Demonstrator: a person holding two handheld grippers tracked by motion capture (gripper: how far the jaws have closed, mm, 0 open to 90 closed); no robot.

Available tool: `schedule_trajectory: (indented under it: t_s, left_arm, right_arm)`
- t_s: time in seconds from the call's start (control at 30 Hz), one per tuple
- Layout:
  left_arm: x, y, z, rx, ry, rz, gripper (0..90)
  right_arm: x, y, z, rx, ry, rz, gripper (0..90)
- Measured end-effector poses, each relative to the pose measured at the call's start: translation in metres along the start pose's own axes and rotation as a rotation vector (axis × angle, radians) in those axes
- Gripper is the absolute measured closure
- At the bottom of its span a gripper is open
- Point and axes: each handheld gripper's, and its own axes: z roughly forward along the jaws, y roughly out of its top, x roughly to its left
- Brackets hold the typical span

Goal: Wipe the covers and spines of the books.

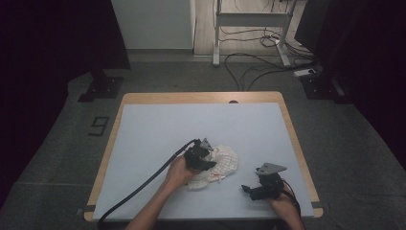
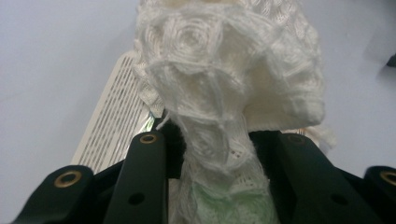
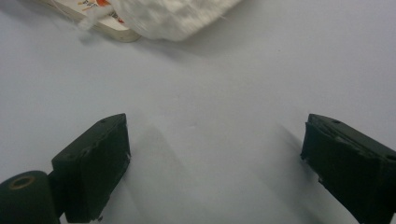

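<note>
2 grippers are at work over a pale grey table (image 1: 158,139), and 1 soft thing lies between them: a white knitted cloth (image 1: 221,164), bunched into a loose heap near the front middle of the table. Under the cloth, a flat slotted cream card (image 2: 112,116) is seen, with printed orange marks at 1 edge in the right gripper view.

The left gripper (image 1: 205,158) is set on the near left side of the cloth, and its jaws are pinched on a gathered neck of the knit; in the left gripper view the fabric (image 2: 219,140) is squeezed narrow between the 2 black jaws and flares out above them. The right gripper (image 1: 250,189) is held to the right of the cloth, well apart from it, low over bare table. Its jaws are spread wide with nothing between them.

The cloth is judged to be light, limp and open-meshed. It would sag and stretch when lifted, and loose threads could be snagged on jaw edges. A grip is best taken on a thick gathered fold, not a single loop, and a second hold at the far right edge of the cloth would let it be spread. The card may be dragged along if caught in the knit.
</note>
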Motion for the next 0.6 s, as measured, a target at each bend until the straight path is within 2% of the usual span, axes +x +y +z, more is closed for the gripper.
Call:
schedule_trajectory:
  t_s: [0.6]
  left_arm:
    - [0.01, -0.038, -0.031, -0.001, 0.024, -0.032, 66.2]
  right_arm:
    - [0.0, 0.0, 0.0, -0.001, 0.0, 0.001, 7.3]
